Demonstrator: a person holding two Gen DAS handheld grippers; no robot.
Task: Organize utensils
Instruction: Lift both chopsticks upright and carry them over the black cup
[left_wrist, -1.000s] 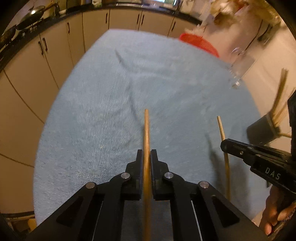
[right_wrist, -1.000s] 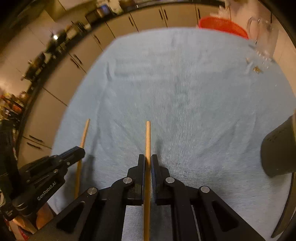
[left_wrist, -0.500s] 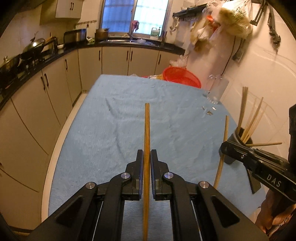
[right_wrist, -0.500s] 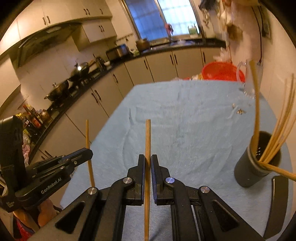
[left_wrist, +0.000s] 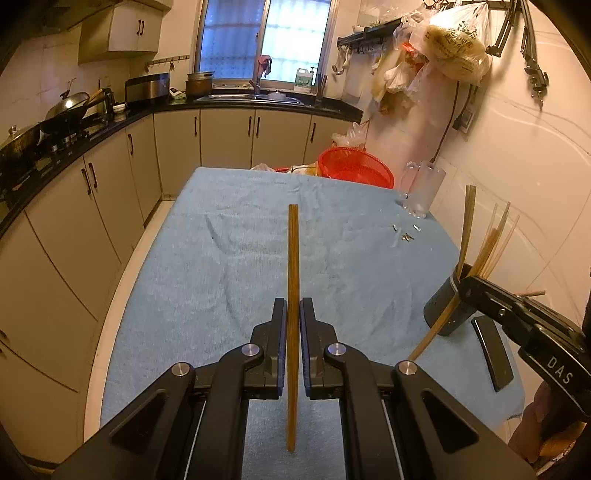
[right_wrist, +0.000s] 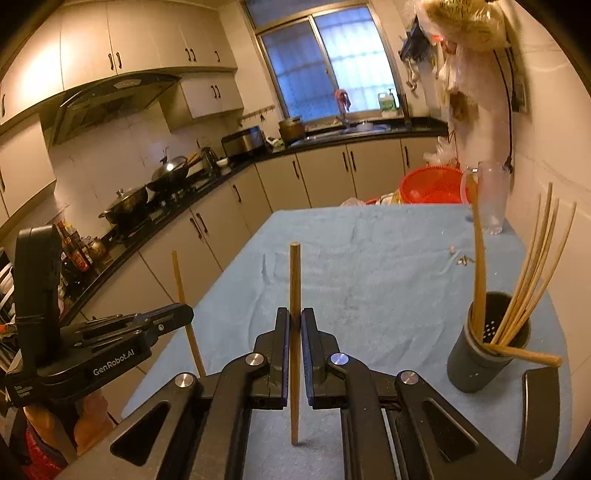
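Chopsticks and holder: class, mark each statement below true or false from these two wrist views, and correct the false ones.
1. The left gripper is shut on a wooden chopstick. True.
2. The right gripper is empty. False: it is shut on its own chopstick.
3. The dark chopstick holder stands upright on the blue towel. True.
4. The holder is empty. False: several chopsticks stand in it.
5. The red basket sits beside the grippers. False: it is at the table's far end.
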